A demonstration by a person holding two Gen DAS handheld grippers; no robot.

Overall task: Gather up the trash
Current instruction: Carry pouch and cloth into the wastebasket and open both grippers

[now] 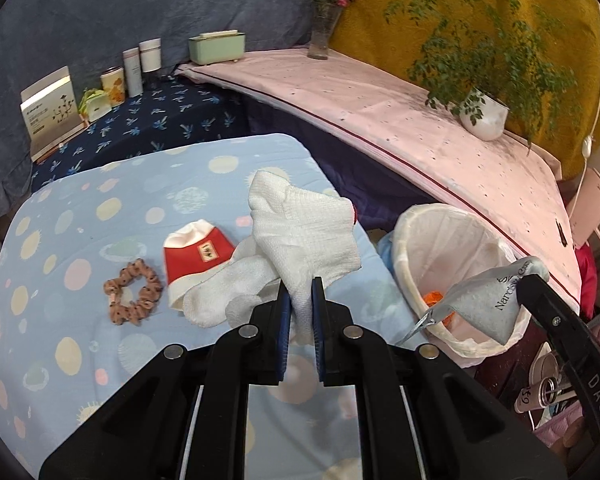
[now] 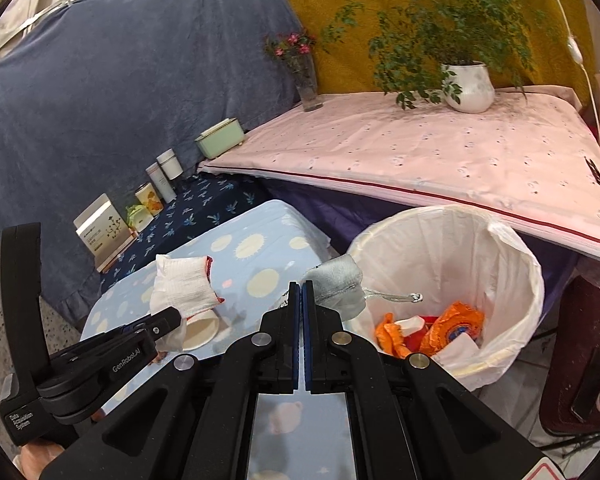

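My left gripper [image 1: 300, 284] is shut on a white sock [image 1: 300, 228], which hangs lifted above the blue dotted cloth [image 1: 100, 208]. A second sock, red and white [image 1: 198, 256], lies flat on that cloth next to a brown scrunchie [image 1: 132, 294]. My right gripper [image 2: 300, 286] is shut on a grey drawstring pouch [image 2: 336, 280], held beside the rim of the white-lined bin [image 2: 512, 264]. Orange wrappers [image 2: 456, 324] lie inside the bin. In the left wrist view the right gripper [image 1: 528, 280] holds the pouch [image 1: 484, 300] over the bin [image 1: 416, 236]. The left gripper [image 2: 172, 318] and its sock [image 2: 184, 284] show at the left of the right wrist view.
A pink-covered table [image 2: 420, 152] stands behind the bin with a potted plant [image 2: 468, 84] and a flower vase [image 2: 306, 76]. On a dark blue patterned ledge [image 1: 160, 120] stand a green box [image 1: 218, 46], canisters [image 1: 134, 68] and a card [image 1: 50, 104]. Cans [image 1: 548, 384] sit low right.
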